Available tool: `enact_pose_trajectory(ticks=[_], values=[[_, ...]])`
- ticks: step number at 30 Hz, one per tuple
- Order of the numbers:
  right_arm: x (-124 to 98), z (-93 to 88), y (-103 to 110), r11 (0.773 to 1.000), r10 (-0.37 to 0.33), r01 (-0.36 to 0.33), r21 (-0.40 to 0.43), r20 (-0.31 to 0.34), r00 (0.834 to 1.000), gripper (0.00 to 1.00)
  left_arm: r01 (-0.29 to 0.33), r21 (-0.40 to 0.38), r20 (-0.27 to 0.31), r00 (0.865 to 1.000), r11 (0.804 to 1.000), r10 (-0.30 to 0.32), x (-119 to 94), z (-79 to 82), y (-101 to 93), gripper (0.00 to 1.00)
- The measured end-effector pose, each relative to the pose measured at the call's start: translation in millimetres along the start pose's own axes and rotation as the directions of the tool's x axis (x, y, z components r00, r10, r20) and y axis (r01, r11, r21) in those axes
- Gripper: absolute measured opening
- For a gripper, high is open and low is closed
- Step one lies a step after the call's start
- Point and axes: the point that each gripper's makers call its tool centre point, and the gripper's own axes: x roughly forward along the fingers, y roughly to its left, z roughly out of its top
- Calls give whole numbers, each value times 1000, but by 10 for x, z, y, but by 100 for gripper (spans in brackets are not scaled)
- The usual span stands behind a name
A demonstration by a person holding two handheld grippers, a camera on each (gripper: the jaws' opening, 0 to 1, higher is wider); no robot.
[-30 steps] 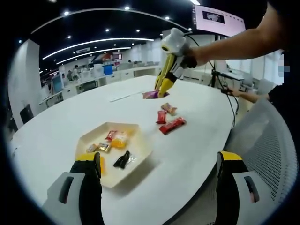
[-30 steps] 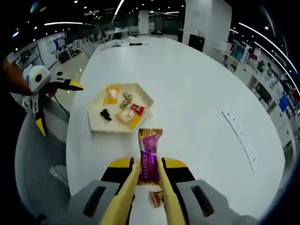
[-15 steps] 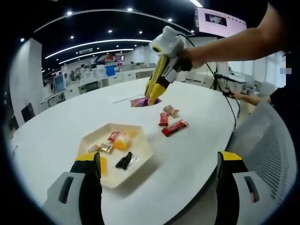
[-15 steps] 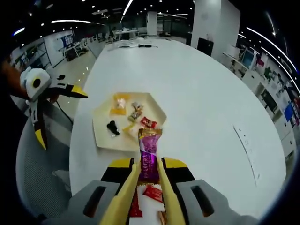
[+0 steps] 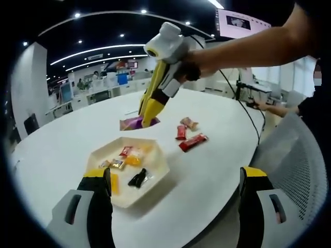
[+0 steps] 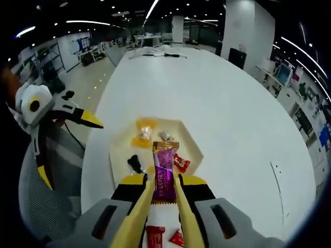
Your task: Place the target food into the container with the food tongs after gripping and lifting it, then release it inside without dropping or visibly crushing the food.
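Purple snack bar [image 6: 165, 174] pinched upright between right gripper [image 6: 163, 192] fingertips.

left gripper [image 5: 173, 199] jaws wide apart at 6 o'clock, nothing between them | tray [image 5: 155, 170] on white table [image 5: 207, 165] at centre, holding small wrapped sweets; black piece [image 5: 136, 179] nearest | right gripper [image 5: 146, 114] at 12 o'clock, clamped on purple packet [image 5: 130, 123] above tray's far edge | red wrappers [image 5: 191, 140] at 2 o'clock; loose on table

Left gripper [image 5: 176, 206]: grey bodies with slots, black jaws capped yellow, at the frame's bottom. Right gripper [image 6: 164, 194]: same grey bodies, long yellow tongs; upper centre of left gripper view, a white housing and black cable.
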Motion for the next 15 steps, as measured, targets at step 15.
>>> enact_pose_trajectory(ticks=[15], values=[[224, 264, 179, 1000, 21, -20, -23, 20, 1000, 22, -5, -6, 7, 1000, 1000, 5, -5, 12, 16, 99]])
